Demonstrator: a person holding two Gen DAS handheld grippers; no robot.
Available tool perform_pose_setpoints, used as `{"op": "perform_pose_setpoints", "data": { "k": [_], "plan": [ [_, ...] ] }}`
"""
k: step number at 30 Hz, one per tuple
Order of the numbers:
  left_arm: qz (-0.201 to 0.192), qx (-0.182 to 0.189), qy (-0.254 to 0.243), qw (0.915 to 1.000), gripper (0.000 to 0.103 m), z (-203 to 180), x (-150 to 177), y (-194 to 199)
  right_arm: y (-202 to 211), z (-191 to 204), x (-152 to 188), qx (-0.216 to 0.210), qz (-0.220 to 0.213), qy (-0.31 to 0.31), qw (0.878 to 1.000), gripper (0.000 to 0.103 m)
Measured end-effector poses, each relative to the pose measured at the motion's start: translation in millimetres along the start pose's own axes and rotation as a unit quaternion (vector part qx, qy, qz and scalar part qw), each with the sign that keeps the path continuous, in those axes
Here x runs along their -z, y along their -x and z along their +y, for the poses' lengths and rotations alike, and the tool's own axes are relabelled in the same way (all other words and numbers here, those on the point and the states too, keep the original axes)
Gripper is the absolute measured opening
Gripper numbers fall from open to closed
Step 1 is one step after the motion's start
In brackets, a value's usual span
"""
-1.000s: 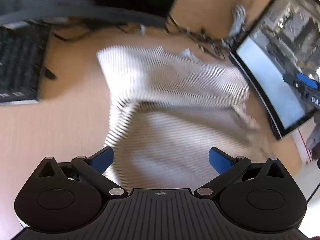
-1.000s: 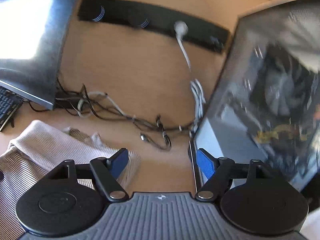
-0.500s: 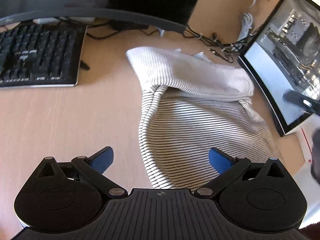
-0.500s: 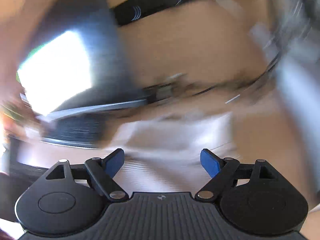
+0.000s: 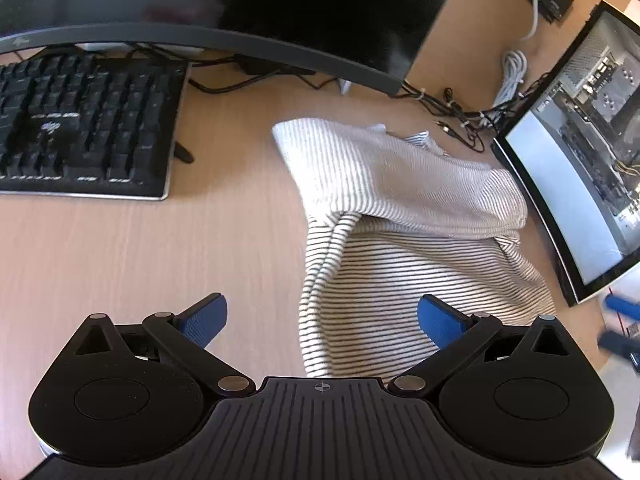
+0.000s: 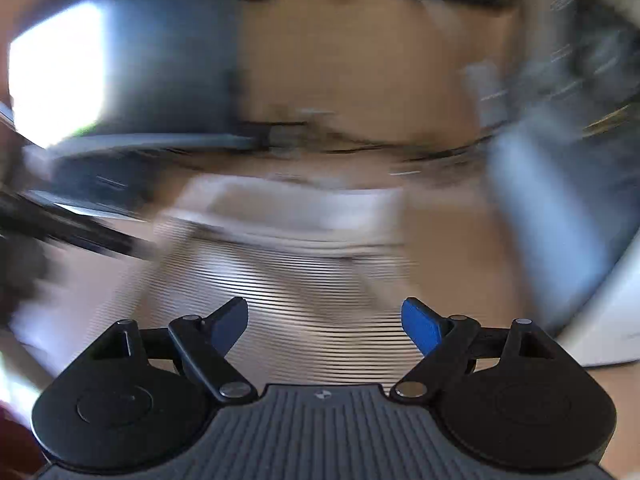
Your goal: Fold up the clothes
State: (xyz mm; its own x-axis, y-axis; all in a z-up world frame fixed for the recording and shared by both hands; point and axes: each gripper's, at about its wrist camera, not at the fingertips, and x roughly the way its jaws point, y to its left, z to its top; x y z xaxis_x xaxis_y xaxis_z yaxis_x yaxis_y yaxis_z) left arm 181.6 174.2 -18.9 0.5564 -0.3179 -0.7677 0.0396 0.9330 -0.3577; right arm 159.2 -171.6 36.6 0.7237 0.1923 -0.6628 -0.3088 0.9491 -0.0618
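Striped garment (image 5: 404, 248) lying on a pale wooden desk (image 5: 120, 248), right of centre in the left wrist view. Far part of the cloth turned over toward the near part, forming one rounded fold across the middle; underside of that flap paler and finer in stripe. Left edge bunched into a rolled ridge, near hem running out of sight under the gripper body. Judged as partway done: one fold made, edges still uneven, at least one more fold and some smoothing likely left.

Left gripper (image 5: 322, 316) at the bottom of the frame, blue fingers spread wide, pinching nothing. Left finger above bare desk, right finger above the striped cloth, the garment's left edge passing between them and stretching up and to the right. Contact with the cloth not certain from this angle.

Right gripper (image 6: 324, 320) in the lower middle of a heavily blurred right wrist view, fingers likewise spread apart and empty. Striped cloth (image 6: 304, 280) filling the centre of that frame just beyond and between the fingers, fold line a pale band above.

Black keyboard (image 5: 80, 132) at upper left, dark curved monitor (image 5: 240, 8) across the top, cables (image 5: 452, 112) and a glass-sided computer case (image 5: 580, 140) at right.
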Motion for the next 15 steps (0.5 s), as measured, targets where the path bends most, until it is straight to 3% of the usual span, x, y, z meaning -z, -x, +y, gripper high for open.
{"op": "perform_pose_setpoints", "data": {
  "k": [2,4,6,7,9,10,13,15],
  "plan": [
    [-0.005,0.002,-0.012,0.9999,0.103,-8.0,-2.6,-2.3,-0.3,-12.9,0.5,0.053,-0.010,0.006,0.999,0.086],
    [-0.011,0.004,-0.025,0.9996,0.103,-16.2,-5.2,-4.5,-4.8,-22.4,-3.6,0.062,-0.020,-0.017,0.998,0.091],
    [-0.025,0.002,-0.038,0.9990,0.103,-24.5,-9.8,-5.7,-12.4,-28.7,-12.1,0.052,-0.034,-0.039,0.997,0.089],
    [-0.038,-0.001,-0.044,0.9983,0.101,-28.6,-13.3,-5.5,-18.4,-29.9,-17.6,0.042,-0.036,-0.041,0.998,0.073],
    [-0.059,-0.008,-0.057,0.9966,0.088,-37.6,-21.8,-6.2,-32.0,-30.4,-27.1,0.017,-0.040,-0.033,0.998,0.048],
    [-0.062,-0.011,-0.064,0.9960,0.083,-43.0,-26.5,-8.3,-41.9,-31.6,-32.3,0.018,-0.041,-0.029,0.999,0.048],
    [-0.060,-0.015,-0.086,0.9944,0.084,-56.8,-37.6,-21.2,-79.3,-31.9,-51.0,-0.001,-0.042,-0.027,0.999,0.049],
    [-0.050,-0.020,-0.097,0.9938,0.087,-66.0,-40.8,-31.9,-110.4,-37.3,-60.3,-0.022,-0.029,-0.045,0.998,0.055]
  ]
}}
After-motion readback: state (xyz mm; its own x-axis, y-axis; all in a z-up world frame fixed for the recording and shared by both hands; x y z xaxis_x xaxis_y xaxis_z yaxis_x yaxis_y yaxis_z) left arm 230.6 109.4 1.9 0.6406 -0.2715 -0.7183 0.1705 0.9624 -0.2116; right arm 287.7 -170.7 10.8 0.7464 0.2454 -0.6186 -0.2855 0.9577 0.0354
